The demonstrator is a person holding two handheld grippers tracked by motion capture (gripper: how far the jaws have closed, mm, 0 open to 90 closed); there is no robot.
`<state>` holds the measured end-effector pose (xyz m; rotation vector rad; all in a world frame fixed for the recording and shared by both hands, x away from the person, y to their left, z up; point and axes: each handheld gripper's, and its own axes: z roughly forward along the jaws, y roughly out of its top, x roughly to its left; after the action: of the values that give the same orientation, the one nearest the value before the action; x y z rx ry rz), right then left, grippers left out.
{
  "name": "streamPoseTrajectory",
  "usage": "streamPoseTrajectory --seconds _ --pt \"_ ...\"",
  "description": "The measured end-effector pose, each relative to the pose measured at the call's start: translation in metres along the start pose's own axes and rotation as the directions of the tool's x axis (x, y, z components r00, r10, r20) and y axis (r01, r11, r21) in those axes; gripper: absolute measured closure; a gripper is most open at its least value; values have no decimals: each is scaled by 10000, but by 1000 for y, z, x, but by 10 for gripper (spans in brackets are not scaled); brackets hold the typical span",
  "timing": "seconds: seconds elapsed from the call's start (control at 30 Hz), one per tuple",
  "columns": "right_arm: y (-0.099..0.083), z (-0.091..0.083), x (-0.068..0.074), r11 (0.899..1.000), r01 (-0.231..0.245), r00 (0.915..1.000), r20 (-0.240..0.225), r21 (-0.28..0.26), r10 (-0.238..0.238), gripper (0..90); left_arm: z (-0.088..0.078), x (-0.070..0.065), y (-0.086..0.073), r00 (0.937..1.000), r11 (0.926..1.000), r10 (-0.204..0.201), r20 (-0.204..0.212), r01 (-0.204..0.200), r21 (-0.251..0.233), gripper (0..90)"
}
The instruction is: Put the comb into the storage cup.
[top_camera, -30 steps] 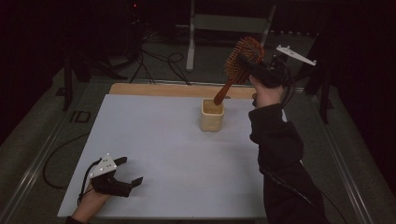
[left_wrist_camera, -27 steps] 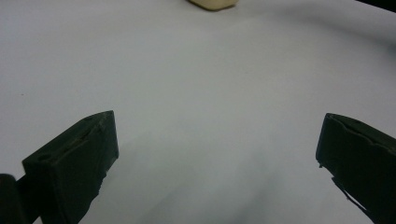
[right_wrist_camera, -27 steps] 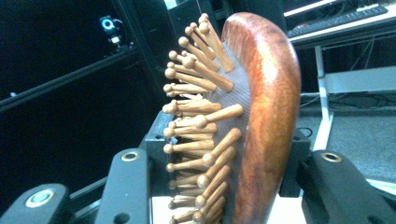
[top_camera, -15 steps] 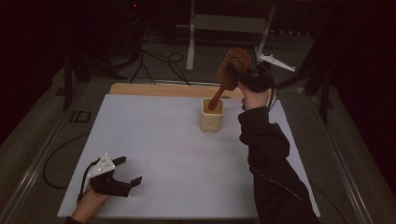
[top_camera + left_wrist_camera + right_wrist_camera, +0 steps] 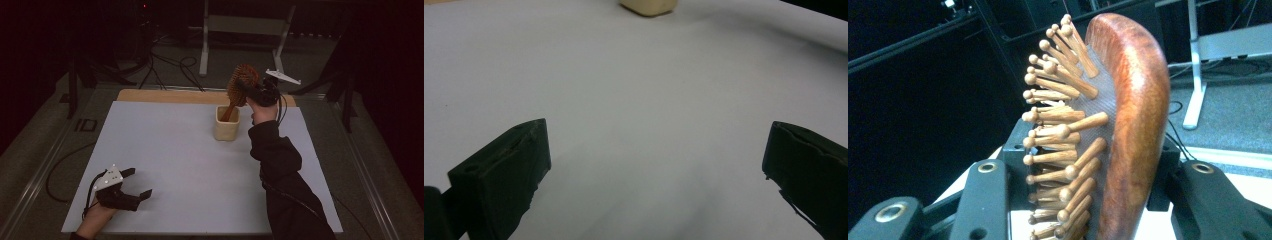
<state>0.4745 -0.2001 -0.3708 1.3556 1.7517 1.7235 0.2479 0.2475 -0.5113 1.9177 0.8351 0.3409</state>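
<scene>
Left gripper [image 5: 132, 186] rests at the near left corner of the white table [image 5: 165, 165], jaws spread wide, nothing between them. Right gripper [image 5: 248, 89] at the far side, clamped across the head of a wooden hairbrush [image 5: 239, 87]. Brush tilted, handle end down inside the cream cup [image 5: 226, 127], bristle head sticking out above the rim.

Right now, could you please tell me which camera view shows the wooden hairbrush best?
The right gripper view: the hairbrush is close up, its wooden pins and reddish back sharp. The high view shows it small and dim, held by the right hand-held gripper, handle angled down into the cream cup. The left gripper view adds just the cup's base.
</scene>
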Motion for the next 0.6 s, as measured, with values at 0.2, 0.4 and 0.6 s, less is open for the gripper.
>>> streamPoseTrajectory --seconds 0.2,0.4,0.6 --pt "-13 8 -5 9995 -210 9998 11 250 210 522 0 -1 0 10000 10000 -11 13 11 -79 0" --pt "-22 13 -5 9988 -194 9998 30 442 193 521 0 -1 0 10000 10000 39 23 -39 -16 0" --pt "-29 16 -9 9978 -394 9992 -71 541 399 520 0 0 0 10000 10000 22 39 -21 -56 0"
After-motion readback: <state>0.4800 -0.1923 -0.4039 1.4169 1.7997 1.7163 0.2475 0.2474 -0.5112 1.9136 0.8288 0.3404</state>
